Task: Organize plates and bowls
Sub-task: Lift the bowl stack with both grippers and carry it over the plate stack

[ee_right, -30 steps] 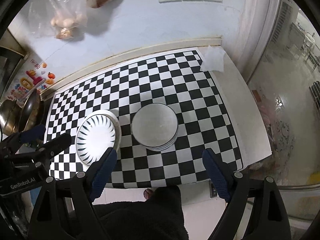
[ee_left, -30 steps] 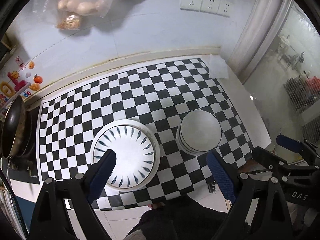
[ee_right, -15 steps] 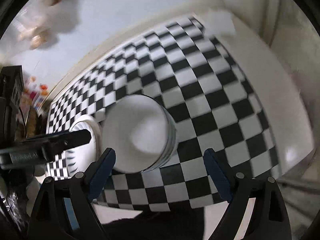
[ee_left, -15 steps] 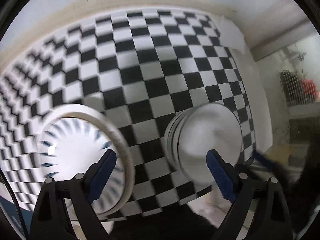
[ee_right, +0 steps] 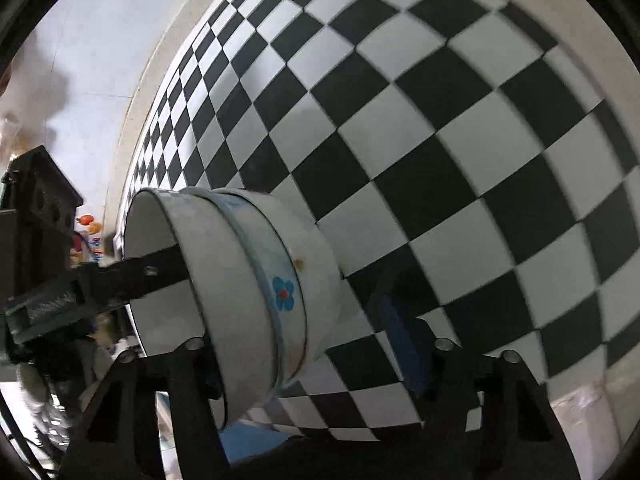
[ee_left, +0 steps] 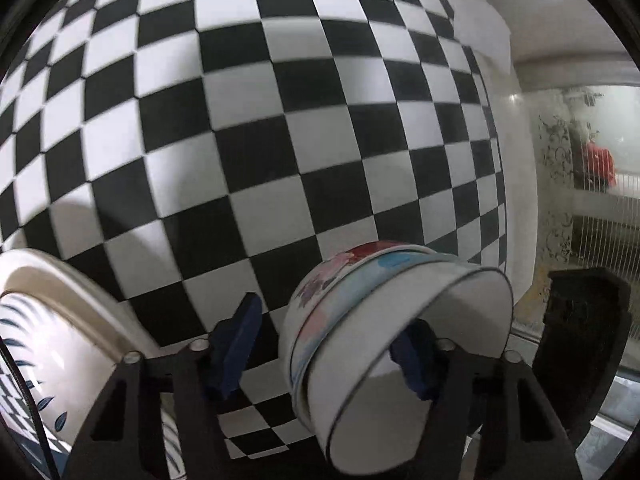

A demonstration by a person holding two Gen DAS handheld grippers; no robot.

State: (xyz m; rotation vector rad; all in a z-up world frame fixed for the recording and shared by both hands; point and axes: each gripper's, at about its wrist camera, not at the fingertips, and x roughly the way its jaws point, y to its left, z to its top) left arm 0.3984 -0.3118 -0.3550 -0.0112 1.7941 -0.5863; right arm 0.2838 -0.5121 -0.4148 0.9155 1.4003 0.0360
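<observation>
A stack of nested bowls (ee_left: 384,320), the top one white and the lower ones flowered, stands on the checkered mat (ee_left: 280,120). My left gripper (ee_left: 326,352) straddles its near wall, one blue pad inside the top bowl and the other outside with a gap; its jaws are closing. In the right wrist view the bowl stack (ee_right: 248,280) sits between the closing jaws of my right gripper (ee_right: 308,360). Its left finger is hidden inside the bowl, and its right pad stands clear of the wall. The left gripper's finger (ee_right: 152,272) reaches into the same bowl. A leaf-patterned plate (ee_left: 40,340) lies at the lower left.
A white paper sheet (ee_left: 480,20) lies past the mat's far right corner. The counter edge and a glass door (ee_left: 580,200) run along the right. The right tool's black housing (ee_left: 584,340) sits close beside the bowls. A pale wall (ee_right: 100,60) bounds the mat's far side.
Both grippers have dropped from high above the counter down onto the bowl stack and tilted downward. Their jaws have narrowed, and each now straddles the stack's wall.
</observation>
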